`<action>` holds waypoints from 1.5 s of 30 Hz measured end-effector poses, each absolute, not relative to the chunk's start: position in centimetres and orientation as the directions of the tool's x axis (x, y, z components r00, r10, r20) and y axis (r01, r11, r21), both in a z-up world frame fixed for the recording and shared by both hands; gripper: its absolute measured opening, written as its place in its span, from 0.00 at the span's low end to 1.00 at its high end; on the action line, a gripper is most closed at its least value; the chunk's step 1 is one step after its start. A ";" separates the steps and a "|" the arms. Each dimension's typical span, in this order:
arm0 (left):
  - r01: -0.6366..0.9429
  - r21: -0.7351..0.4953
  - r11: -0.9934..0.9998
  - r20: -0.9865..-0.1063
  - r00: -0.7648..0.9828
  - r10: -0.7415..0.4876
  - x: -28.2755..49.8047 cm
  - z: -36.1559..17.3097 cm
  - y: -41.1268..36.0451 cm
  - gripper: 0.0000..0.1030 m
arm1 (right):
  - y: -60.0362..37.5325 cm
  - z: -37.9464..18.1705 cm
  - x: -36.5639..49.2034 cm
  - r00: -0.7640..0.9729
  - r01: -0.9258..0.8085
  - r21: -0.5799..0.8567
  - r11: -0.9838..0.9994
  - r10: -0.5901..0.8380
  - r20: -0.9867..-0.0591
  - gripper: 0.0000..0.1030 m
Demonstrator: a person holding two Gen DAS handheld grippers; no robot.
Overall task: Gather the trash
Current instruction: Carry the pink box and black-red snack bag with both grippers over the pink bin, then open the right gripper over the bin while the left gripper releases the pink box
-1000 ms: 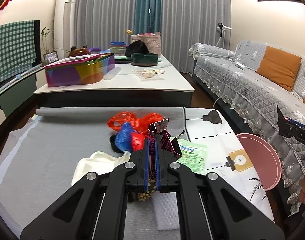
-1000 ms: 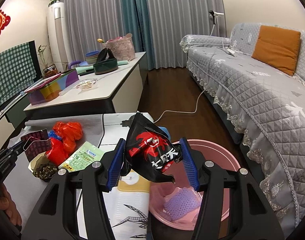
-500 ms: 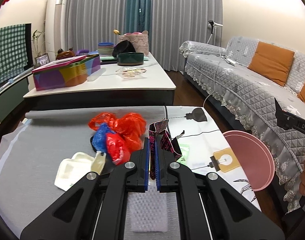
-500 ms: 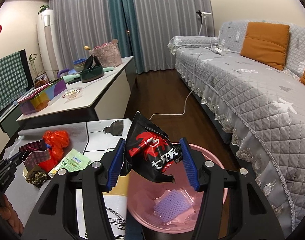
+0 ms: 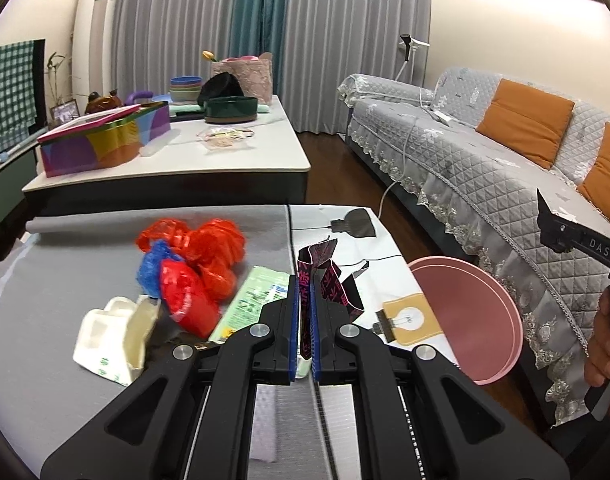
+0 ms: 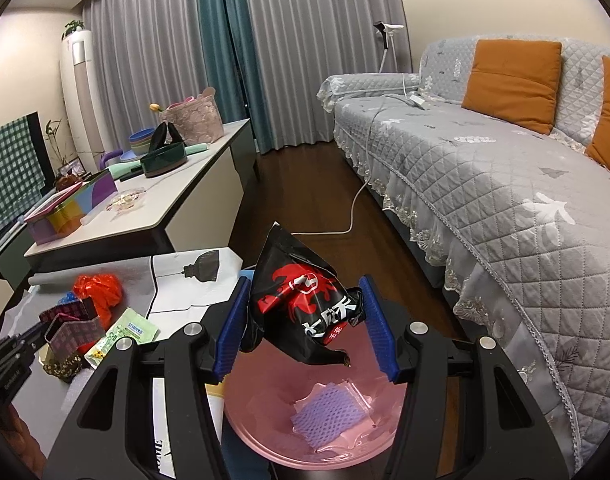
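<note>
My left gripper [image 5: 303, 314] is shut on a dark maroon patterned wrapper [image 5: 329, 280], held above the table near its right side. On the grey mat [image 5: 57, 280] lie red plastic bags [image 5: 209, 252], a blue bag [image 5: 155, 270], a white foam piece [image 5: 109, 338] and a green packet [image 5: 257, 300]. My right gripper [image 6: 305, 322] grips a black snack bag with red print [image 6: 301, 304] directly over the pink bin [image 6: 261, 404]. A purple foam net [image 6: 329, 412] lies in the bin. The bin [image 5: 469, 308] stands beside the table's right edge.
A grey quilted sofa [image 6: 505, 184] with orange cushions runs along the right. A white cable [image 6: 357, 208] crosses the wooden floor. A second table [image 5: 209, 152] behind holds a colourful tin, bowls and a basket. A hand [image 5: 605, 344] holds the right gripper.
Both grippers have swung to the right with their loads. The black snack bag now hangs over the middle of the pink bin; the maroon wrapper is nearer the table's right edge.
</note>
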State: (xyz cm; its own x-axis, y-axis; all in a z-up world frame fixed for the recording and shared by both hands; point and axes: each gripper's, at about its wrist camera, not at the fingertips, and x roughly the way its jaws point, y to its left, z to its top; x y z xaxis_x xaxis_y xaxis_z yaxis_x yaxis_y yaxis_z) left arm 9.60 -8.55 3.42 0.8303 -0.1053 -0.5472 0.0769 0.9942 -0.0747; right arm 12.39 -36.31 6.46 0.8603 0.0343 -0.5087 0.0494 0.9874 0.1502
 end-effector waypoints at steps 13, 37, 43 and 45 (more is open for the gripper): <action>0.121 -0.084 0.989 -0.558 0.816 -0.148 10.9 3.1 -11.8 0.05 | -38.8 6.8 12.9 0.862 0.095 0.175 0.980 0.007 -0.507 0.53; 0.220 -0.119 0.968 -0.575 0.780 -0.248 13.8 1.8 -17.1 0.05 | -40.6 5.8 14.1 0.843 0.137 0.169 0.976 -0.025 -0.538 0.54; 0.260 -0.119 0.958 -0.587 0.760 -0.278 14.8 1.0 -18.9 0.05 | -40.4 5.7 14.5 0.839 0.133 0.160 0.978 -0.025 -0.544 0.54; 0.267 -0.116 0.957 -0.593 0.754 -0.282 15.1 0.7 -19.3 0.05 | -40.5 5.5 14.6 0.836 0.134 0.162 0.978 -0.023 -0.548 0.54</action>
